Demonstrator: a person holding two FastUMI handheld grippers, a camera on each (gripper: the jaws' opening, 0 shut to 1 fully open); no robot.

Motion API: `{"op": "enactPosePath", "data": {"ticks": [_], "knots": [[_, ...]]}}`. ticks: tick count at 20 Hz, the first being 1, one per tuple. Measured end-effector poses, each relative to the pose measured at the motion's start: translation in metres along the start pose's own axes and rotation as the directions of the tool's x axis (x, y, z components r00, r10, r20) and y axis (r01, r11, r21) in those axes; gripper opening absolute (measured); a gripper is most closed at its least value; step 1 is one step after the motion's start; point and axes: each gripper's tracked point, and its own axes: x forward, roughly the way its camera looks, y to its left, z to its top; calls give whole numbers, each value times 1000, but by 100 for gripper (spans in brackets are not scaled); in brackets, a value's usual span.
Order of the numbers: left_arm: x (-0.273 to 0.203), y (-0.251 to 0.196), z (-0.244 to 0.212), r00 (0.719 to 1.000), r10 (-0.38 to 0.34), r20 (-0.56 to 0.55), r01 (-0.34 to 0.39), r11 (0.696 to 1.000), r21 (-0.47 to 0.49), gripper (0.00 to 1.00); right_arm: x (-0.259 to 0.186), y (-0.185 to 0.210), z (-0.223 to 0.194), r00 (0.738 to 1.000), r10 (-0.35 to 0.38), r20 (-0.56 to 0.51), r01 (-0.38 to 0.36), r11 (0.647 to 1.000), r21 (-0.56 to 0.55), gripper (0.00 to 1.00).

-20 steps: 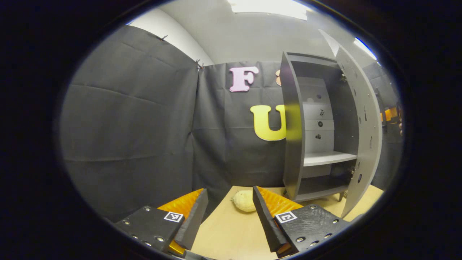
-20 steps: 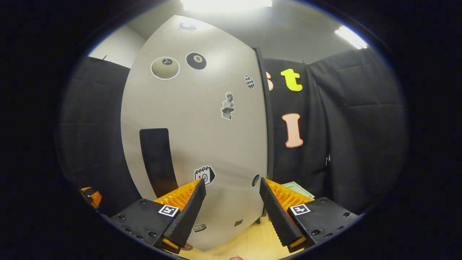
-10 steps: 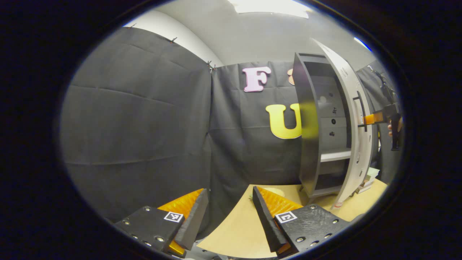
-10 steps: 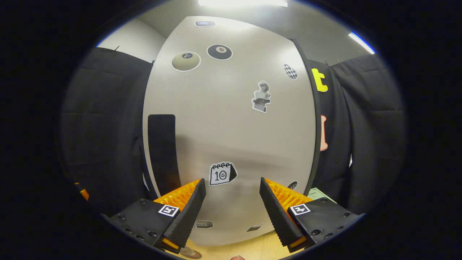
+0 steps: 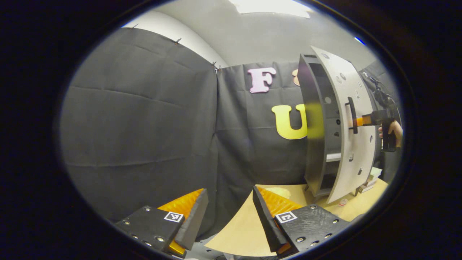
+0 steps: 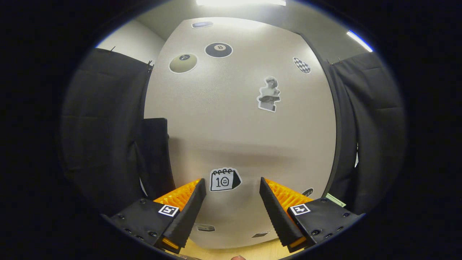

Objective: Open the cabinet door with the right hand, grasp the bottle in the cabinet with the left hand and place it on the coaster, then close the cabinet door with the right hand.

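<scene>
The grey cabinet (image 5: 312, 144) stands on the table at the right of the left gripper view. Its pale, sticker-covered door (image 5: 346, 144) is swung almost shut, with a narrow gap left. The right gripper (image 5: 357, 121), held by a hand (image 5: 395, 130), rests against the door front beside the dark handle (image 5: 351, 115). In the right gripper view the door (image 6: 245, 126) is close ahead and the handle (image 6: 155, 151) lies to the left. My right gripper (image 6: 232, 184) is open with nothing in it. My left gripper (image 5: 229, 191) is open and empty, away from the cabinet.
The wooden table (image 5: 238, 231) lies below the left gripper. A pale rounded object (image 5: 279, 190) sits on it behind one finger. A small round disc (image 5: 343, 202) lies by the cabinet foot. Flat boxes (image 5: 370, 177) are stacked to the cabinet's right.
The cabinet door has swung from wide open to nearly shut, with the right gripper following against its front. The left gripper view has turned left, so the cabinet sits farther right.
</scene>
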Motion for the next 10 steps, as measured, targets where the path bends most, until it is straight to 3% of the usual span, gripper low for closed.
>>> {"op": "enactPosePath", "data": {"ticks": [1,2,3,10], "knots": [[-1,-6,2,1000,-10,0,10,1000,2,75,-3,2,1,1000,7,-2,-7,1000,11,96],[-1,-14,4,1000,-16,1,16,1000,7,77,-7,3,2,1000,15,1,-15,1000,22,89],[-2,-20,8,1000,-21,4,21,1000,13,75,-10,5,5,1000,28,11,-29,999,25,96],[-17,-116,40,995,-92,36,91,995,38,75,-101,-37,13,995,65,73,-59,995,-80,99]]}}
